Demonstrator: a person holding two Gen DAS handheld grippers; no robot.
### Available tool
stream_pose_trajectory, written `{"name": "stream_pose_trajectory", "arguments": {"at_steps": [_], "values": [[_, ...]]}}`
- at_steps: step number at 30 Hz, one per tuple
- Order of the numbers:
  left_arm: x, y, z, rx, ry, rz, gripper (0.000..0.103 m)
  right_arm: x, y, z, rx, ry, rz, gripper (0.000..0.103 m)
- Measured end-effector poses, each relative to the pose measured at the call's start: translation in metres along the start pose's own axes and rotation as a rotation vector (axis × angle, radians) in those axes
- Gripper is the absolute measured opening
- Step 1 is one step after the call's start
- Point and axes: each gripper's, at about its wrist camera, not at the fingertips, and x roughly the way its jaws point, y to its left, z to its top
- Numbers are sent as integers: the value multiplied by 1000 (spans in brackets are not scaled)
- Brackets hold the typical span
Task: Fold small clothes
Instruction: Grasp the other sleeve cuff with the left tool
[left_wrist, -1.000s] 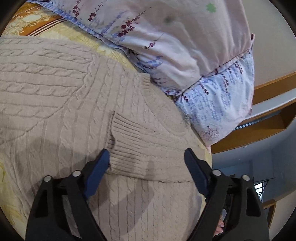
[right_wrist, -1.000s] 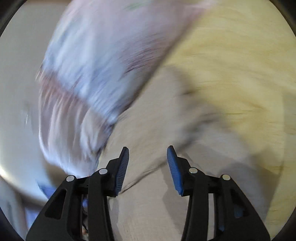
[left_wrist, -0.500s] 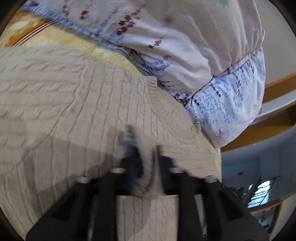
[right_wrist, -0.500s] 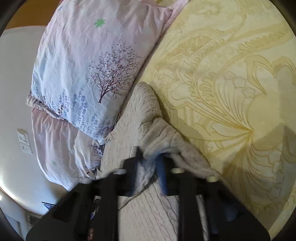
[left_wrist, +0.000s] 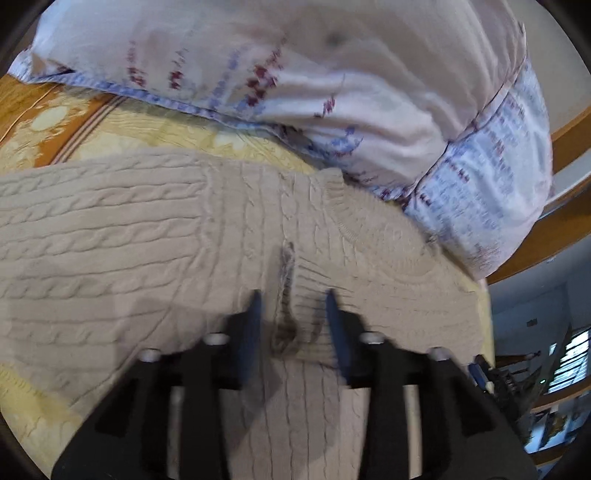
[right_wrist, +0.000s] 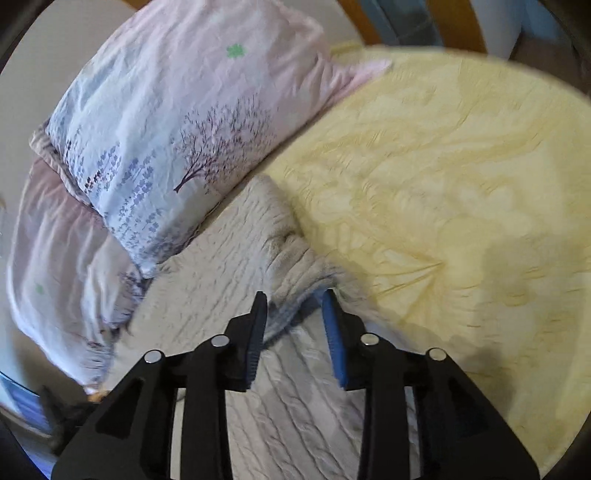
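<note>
A beige cable-knit sweater (left_wrist: 147, 229) lies on the yellow bedspread (left_wrist: 122, 136). My left gripper (left_wrist: 293, 306) is shut on the ribbed cuff of a sleeve (left_wrist: 306, 288) folded over the sweater's body. In the right wrist view the sweater (right_wrist: 229, 258) lies beside the pillows. My right gripper (right_wrist: 293, 306) is shut on a bunched fold of the sweater's edge (right_wrist: 299, 262), near where it meets the bedspread (right_wrist: 443, 184).
Floral pillows (left_wrist: 332, 92) lie just beyond the sweater's neckline; they also show in the right wrist view (right_wrist: 177, 122). A wooden bed frame (left_wrist: 569, 221) is at the right. The yellow bedspread extends widely to the right of the right gripper.
Both grippers have gone from open to shut on the sweater. The left closed on the sleeve cuff, the right on the bunched edge. Both views have shifted slightly since.
</note>
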Motion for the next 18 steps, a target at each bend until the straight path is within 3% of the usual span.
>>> {"name": "stream_pose_trajectory", "arguments": {"at_steps": [2,4,6,11,14,15,16,18], "values": [[-14,5,-2,-3,-9,-29,50,-12,6,-3,-45,-56,-4,42],[-26,10,-6,-3,-12,-56,50,-20,19,-6,-98,-75,40,43],[-29,12,-11,8,4,-62,50,-16,31,-11,-122,-5,151,44],[-6,9,-21,4,73,-107,48,-5,45,-22,-116,104,239,44],[6,8,-23,-20,78,-129,30,-11,48,-23,-138,96,230,44],[8,8,-22,-36,84,-152,14,-13,50,-24,-139,92,228,44],[11,9,-21,-64,93,-194,8,-15,49,-23,-139,86,226,44],[12,9,-20,-109,76,-253,7,-15,50,-22,-139,80,224,44]]}}
